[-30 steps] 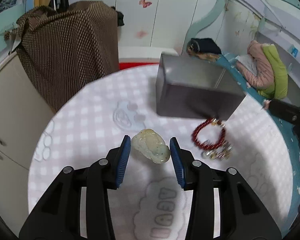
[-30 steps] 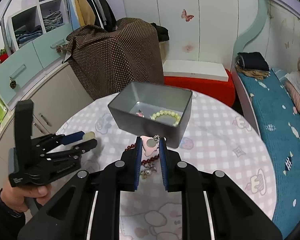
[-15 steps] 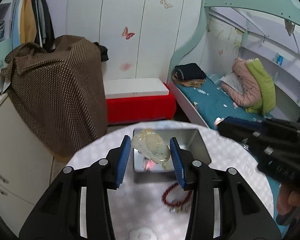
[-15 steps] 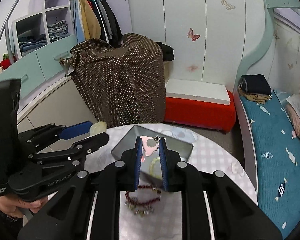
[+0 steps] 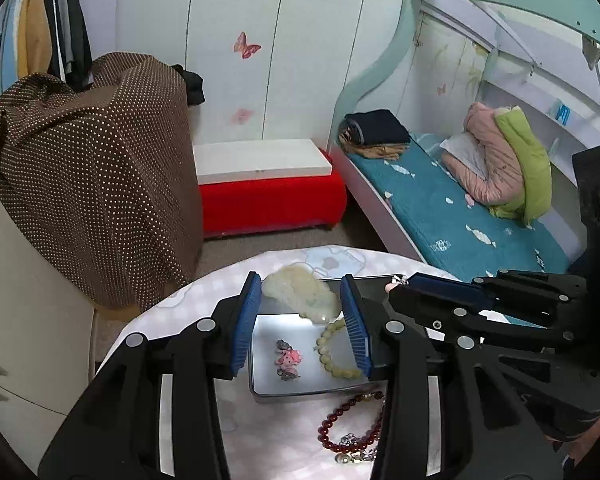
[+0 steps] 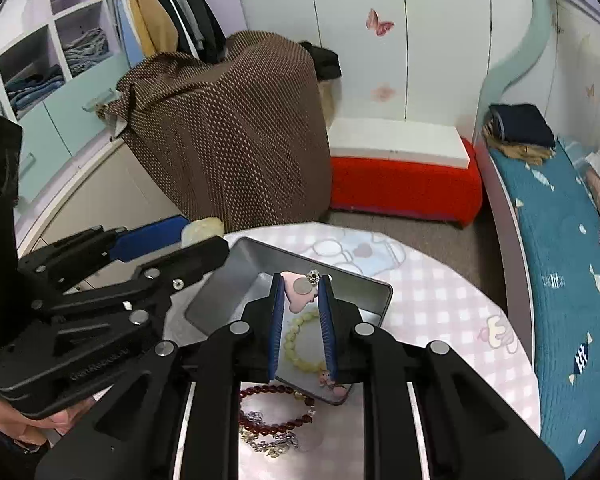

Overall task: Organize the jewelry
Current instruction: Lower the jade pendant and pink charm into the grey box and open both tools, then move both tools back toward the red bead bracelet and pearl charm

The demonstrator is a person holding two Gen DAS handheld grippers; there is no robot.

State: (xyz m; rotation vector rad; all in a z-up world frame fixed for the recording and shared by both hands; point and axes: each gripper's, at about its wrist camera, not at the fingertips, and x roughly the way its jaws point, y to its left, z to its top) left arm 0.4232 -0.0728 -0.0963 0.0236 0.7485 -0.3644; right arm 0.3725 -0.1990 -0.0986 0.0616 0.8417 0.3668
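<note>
Jade pendant [image 5: 300, 294]: your left gripper [image 5: 302, 320] clamps it above the tin [image 5: 284, 394], long axis across the pads.
Drop line: the tin's open floor lies straight below; left hand is nearer.
Pink charm [image 6: 298, 292]: your right gripper [image 6: 300, 316] pinches it over the tin, hanging downward.
Red bracelet [image 5: 350, 426]: on the table [image 5: 268, 440], beside the tin.

bright even light, sharp, fisheye-warped edges

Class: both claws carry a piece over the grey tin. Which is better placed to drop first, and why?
Probably the left claw: its pale jade pendant hangs over the grey tin, while the right claw holds its pink charm by the far rim.
</note>
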